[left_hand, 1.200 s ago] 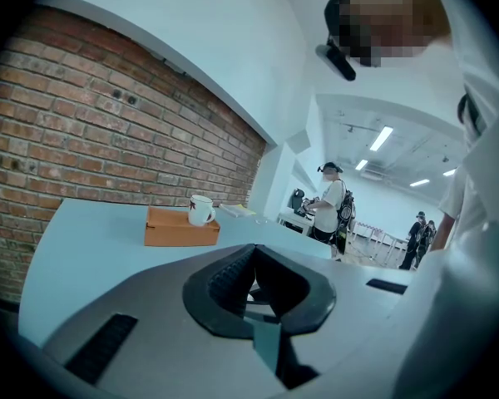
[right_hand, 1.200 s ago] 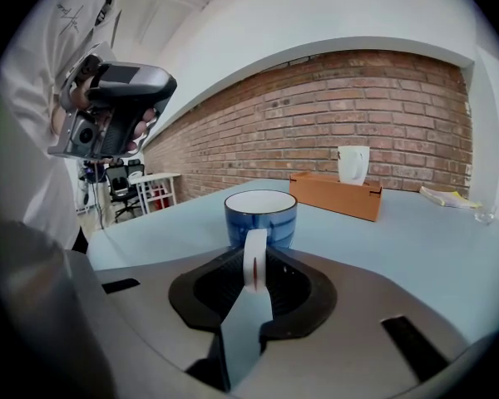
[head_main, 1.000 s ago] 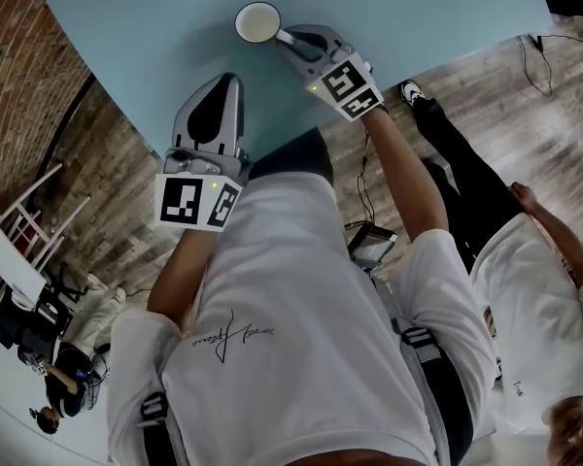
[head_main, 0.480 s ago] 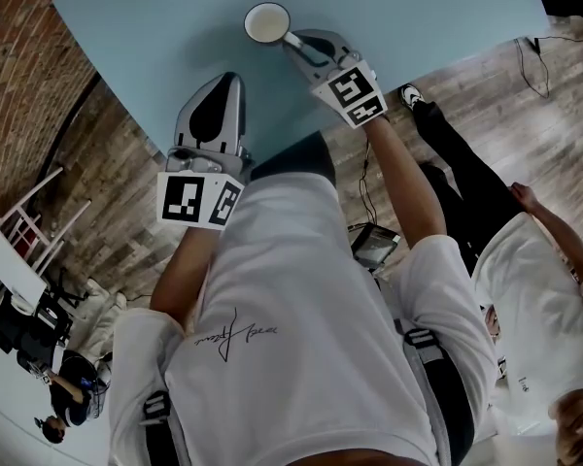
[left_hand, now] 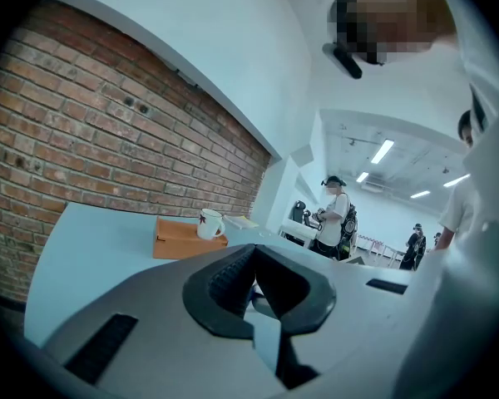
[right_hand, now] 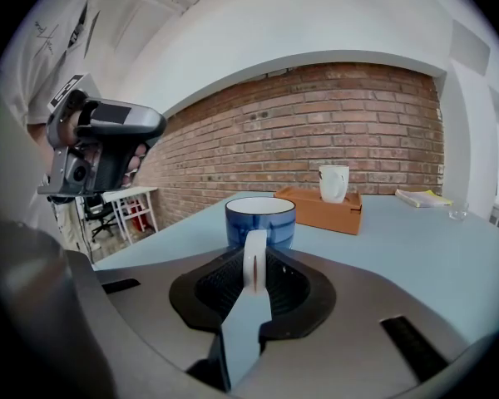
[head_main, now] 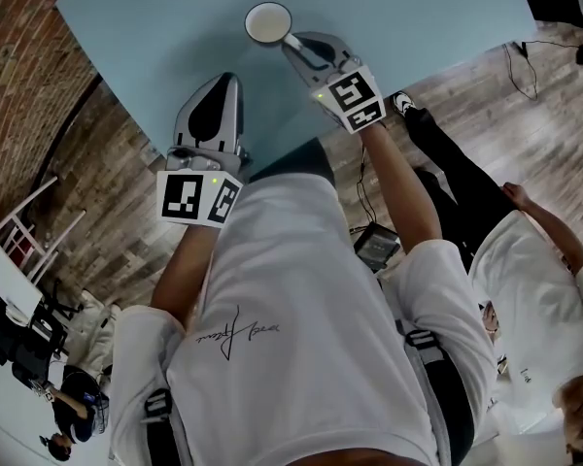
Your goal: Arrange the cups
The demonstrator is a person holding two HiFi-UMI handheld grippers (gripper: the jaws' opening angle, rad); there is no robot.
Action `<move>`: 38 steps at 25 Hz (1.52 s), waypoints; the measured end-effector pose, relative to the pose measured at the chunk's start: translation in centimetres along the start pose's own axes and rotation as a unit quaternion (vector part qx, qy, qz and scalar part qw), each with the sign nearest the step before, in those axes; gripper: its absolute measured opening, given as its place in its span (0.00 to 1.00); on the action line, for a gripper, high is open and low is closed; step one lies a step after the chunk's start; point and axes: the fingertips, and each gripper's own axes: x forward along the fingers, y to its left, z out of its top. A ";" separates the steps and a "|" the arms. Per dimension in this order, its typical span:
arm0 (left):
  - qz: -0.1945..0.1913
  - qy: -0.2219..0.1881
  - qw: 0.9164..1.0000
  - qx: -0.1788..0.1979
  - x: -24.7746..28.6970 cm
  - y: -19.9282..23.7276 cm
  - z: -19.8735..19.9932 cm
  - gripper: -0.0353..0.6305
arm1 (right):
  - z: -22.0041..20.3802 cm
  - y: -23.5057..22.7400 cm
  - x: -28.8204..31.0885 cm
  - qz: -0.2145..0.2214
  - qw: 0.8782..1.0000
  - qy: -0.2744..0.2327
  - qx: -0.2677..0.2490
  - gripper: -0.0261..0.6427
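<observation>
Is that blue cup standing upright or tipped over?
Upright: the blue cup has a level rim and its round mouth faces up, while the right gripper grips it.

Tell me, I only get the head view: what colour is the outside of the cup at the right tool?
Observer: Blue, with a white handle; the cup shows side-on in the right gripper view.
Operator: Is it actually gripped?
Observer: Yes, the right tool is closed on that handle.
Operator: Any other cups?
Observer: A white mug stands on an orange box farther back.
</observation>
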 end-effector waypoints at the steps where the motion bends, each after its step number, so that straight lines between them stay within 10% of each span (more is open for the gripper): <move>1: -0.001 -0.002 1.000 -0.001 0.0 0.2 0.1 0.07 | 0.4 0.0 0.1 -0.002 1.000 0.000 -0.001 0.14; 38: 0.030 -0.006 0.999 -0.015 1.3 4.9 1.8 0.07 | 11.0 -4.3 9.4 -0.040 0.999 -0.035 0.011 0.14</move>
